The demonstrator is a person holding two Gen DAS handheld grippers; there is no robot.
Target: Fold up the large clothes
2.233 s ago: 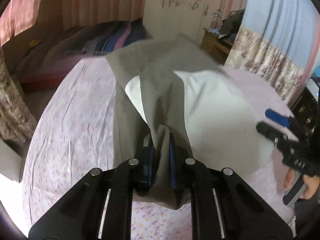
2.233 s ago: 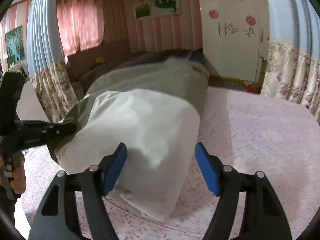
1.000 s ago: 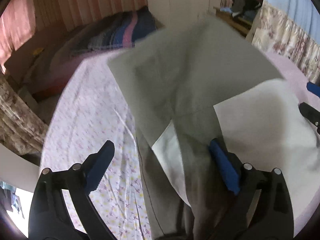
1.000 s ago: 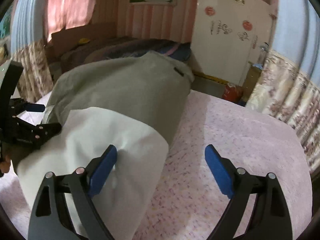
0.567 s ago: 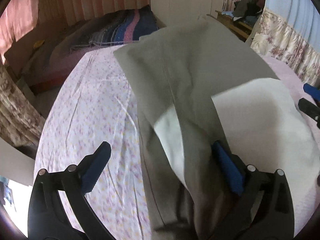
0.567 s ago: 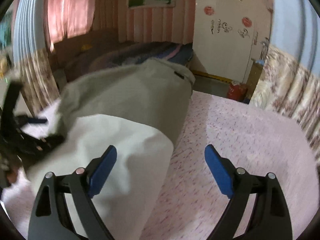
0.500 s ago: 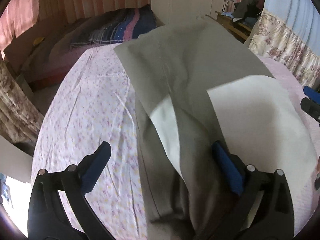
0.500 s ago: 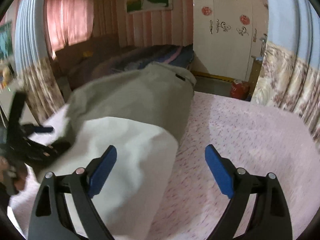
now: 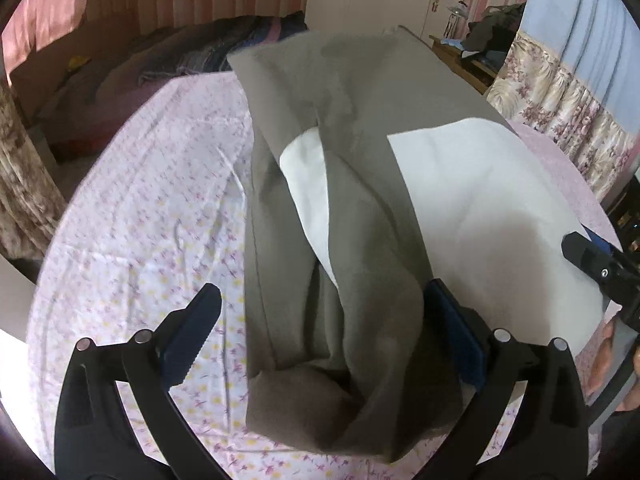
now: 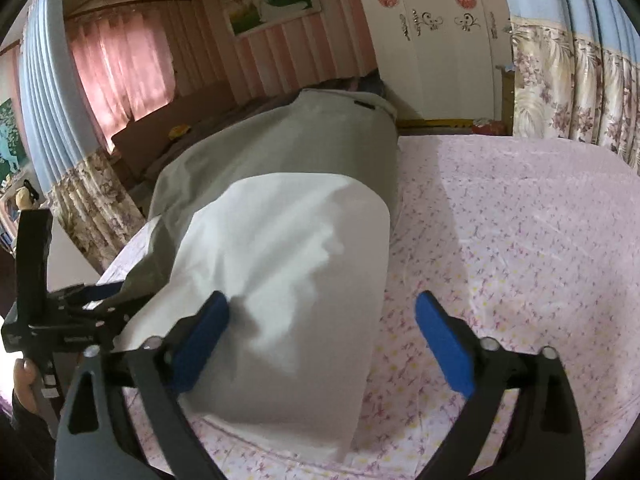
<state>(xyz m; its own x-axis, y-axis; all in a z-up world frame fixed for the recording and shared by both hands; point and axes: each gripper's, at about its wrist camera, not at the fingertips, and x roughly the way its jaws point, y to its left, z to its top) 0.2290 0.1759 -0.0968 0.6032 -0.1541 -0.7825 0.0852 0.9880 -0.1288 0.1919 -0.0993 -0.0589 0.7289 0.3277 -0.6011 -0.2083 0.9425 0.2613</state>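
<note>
Large grey-and-white garment [image 9: 360,184] spread lengthwise on a bed [image 9: 144,216] covered by a pink floral sheet, far end reaching the bed's far edge. Grey cloth over most of its length; white panel [image 10: 288,264] across the near half, showing in 2 patches in the left wrist view with a grey band running between them. Near end bunched into a rumpled grey heap close to the bed's near edge.

Left gripper [image 9: 332,344] low over that heap, jaws spread wide: left blue pad [image 9: 192,332] over bare sheet and clear of the cloth, right blue pad [image 9: 456,340] right against the grey fold. Grey heap between the pads, not pinched.

Right gripper [image 10: 320,344] over the white panel's near right corner, jaws spread wide and just lately opened further. Its left pad [image 10: 200,344] above the white cloth, its right pad [image 10: 444,344] above bare sheet; white corner lying between them, not clamped.

Each gripper visible in the other's view: right one at the right edge of the left wrist view, beside the white panel, with fingers [image 9: 604,356] of the holding hand on its handle; left one at the left edge of the right wrist view.

Around the bed: pink curtains [image 10: 124,64], floral drapes [image 10: 560,92], a white wardrobe [image 10: 436,40] with red decals, a second bed [image 9: 160,64] with dark striped bedding beyond.
</note>
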